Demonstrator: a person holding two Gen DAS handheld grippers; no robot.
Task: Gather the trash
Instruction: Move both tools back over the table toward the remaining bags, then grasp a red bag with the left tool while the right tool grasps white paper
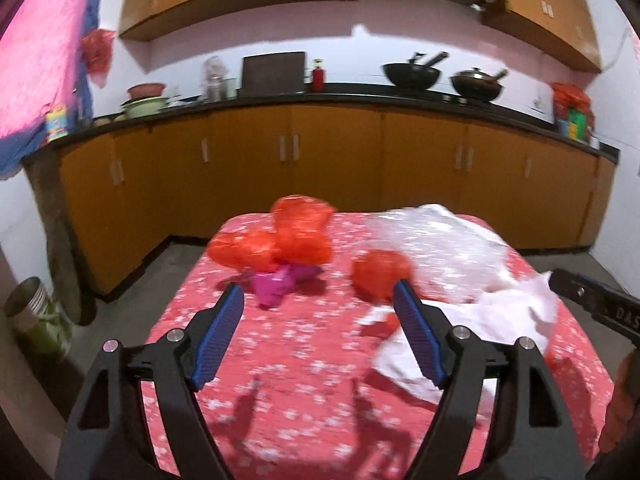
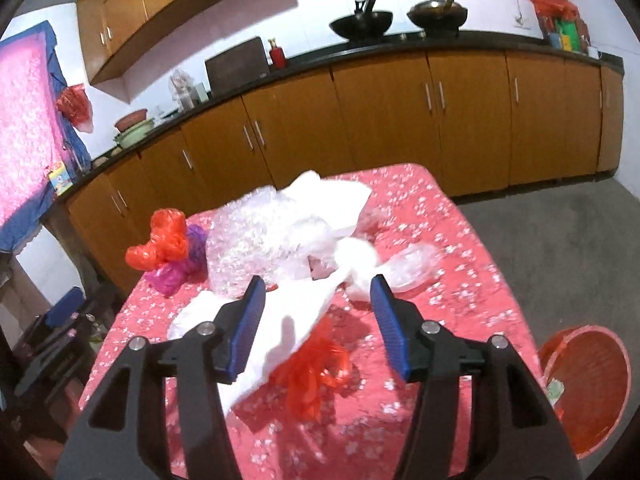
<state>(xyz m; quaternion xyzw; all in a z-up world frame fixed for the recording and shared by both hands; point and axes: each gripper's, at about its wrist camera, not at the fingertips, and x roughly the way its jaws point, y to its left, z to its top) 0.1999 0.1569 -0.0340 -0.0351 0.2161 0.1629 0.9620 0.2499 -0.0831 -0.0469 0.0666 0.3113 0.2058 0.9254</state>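
You are in a home kitchen: wooden cabinets [image 1: 292, 152] run beneath a dark countertop [image 1: 360, 98], where two woks [image 1: 412, 74] sit (walls look pale pink).

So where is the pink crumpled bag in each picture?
Left wrist view: pink bag sits mid-table, just beyond the left claw's left finger, under the orange bags.
Right wrist view: pink bag at the table's far-left corner.
Shared landmark: red bottle on the counter.
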